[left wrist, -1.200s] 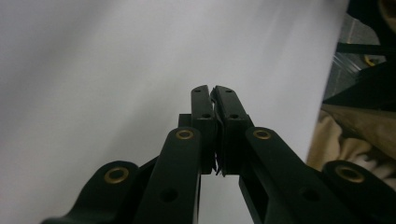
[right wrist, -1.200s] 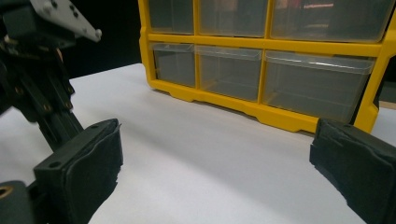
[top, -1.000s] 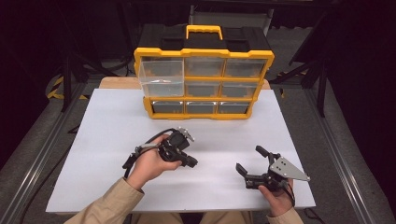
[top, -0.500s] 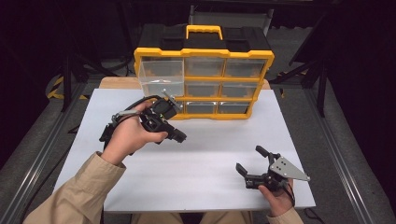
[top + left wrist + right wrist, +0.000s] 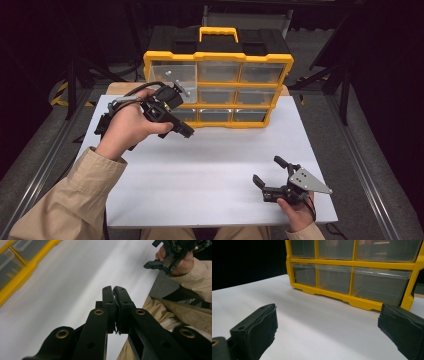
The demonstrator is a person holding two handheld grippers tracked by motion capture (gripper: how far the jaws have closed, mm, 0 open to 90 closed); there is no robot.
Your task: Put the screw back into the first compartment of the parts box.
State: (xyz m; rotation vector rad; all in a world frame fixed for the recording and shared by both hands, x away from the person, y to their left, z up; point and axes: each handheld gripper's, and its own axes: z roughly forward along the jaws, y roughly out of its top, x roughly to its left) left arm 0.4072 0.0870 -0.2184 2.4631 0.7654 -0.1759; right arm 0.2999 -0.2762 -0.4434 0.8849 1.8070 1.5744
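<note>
A yellow organizer [image 5: 218, 87] with clear drawers and a black top stands at the back of the white table [image 5: 210, 170]. Its top-left drawer [image 5: 172, 75] sticks out toward me. My left gripper [image 5: 189, 132] is held above the table just in front of that left side, jaws shut and pointing down and to the right. In the left gripper view the left gripper [image 5: 114, 288] has its jaws pressed together with nothing between them. My right gripper [image 5: 267, 170] rests open near the front right edge. In the right gripper view, the right gripper [image 5: 328, 315] faces the organizer [image 5: 352, 272].
Dark floor and metal rails flank the table on both sides. A yellow handle [image 5: 218, 33] tops the organizer. The other hand with its gripper [image 5: 172, 255] appears at the upper right of the left gripper view, beyond the table's edge.
My left hand has carried its gripper away from me and to the left, up to the organizer's left front. The right gripper has stayed put.
</note>
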